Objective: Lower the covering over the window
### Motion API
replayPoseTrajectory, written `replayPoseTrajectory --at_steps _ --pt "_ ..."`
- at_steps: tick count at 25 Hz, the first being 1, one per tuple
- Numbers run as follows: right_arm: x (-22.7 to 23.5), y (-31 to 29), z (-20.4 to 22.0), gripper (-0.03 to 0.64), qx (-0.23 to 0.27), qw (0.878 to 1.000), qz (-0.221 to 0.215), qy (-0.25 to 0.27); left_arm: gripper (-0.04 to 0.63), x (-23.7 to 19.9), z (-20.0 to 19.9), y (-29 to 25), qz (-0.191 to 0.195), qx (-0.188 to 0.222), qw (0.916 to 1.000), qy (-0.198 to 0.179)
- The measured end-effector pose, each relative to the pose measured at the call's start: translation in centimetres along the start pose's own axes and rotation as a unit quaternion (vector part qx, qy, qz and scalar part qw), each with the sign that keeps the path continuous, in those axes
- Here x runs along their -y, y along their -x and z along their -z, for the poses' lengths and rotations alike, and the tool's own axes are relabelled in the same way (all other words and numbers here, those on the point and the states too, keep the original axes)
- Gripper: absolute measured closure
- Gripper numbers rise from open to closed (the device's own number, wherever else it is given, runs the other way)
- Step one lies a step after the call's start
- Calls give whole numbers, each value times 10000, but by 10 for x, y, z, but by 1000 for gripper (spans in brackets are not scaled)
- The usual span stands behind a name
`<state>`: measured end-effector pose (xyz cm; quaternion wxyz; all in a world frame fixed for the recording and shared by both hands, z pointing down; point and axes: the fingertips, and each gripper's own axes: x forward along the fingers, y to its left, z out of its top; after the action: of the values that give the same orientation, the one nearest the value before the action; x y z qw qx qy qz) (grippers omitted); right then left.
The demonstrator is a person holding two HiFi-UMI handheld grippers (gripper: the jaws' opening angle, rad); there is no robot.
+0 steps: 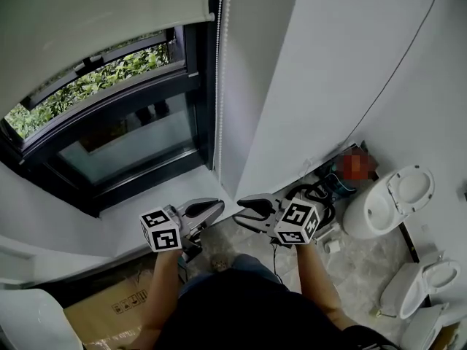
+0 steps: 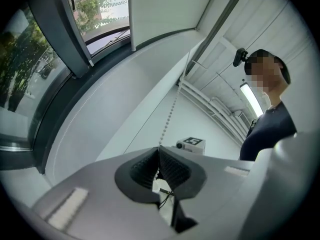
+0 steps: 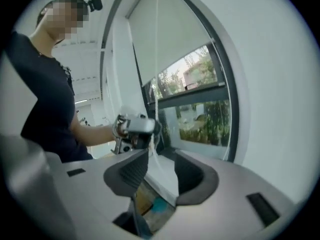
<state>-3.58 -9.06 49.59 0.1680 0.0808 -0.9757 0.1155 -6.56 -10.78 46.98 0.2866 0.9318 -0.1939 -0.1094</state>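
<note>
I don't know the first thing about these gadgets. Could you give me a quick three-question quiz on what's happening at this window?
1. True or false: the roller blind covers the whole window.
2. Which has its jaws apart with nothing gripped: A, the left gripper, or B, the right gripper?
3. What is the left gripper shut on?

Key: 1 false, since glass shows below the blind; 2 B; 3 the bead chain.
</note>
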Motion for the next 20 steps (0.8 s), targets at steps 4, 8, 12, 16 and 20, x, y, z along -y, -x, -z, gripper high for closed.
replayPoseTrajectory --at_steps 4,8,12,16,20 --pt "-6 14 -70 488 622 9966 85 530 581 2 2 -6 59 -51 10000 -19" --pt "-13 22 -125 488 1184 9896 134 805 581 4 6 -11 141 -75 9999 -41" --pt "-9 27 -160 488 1544 9856 101 684 581 8 7 -12 142 -77 9999 -13" --pt "-14 27 -186 496 1847 9812 -113 543 581 9 7 -11 127 -73 9999 0" --pt "-11 25 -198 600 2009 9792 -195 217 581 12 9 -10 202 -27 9998 -11"
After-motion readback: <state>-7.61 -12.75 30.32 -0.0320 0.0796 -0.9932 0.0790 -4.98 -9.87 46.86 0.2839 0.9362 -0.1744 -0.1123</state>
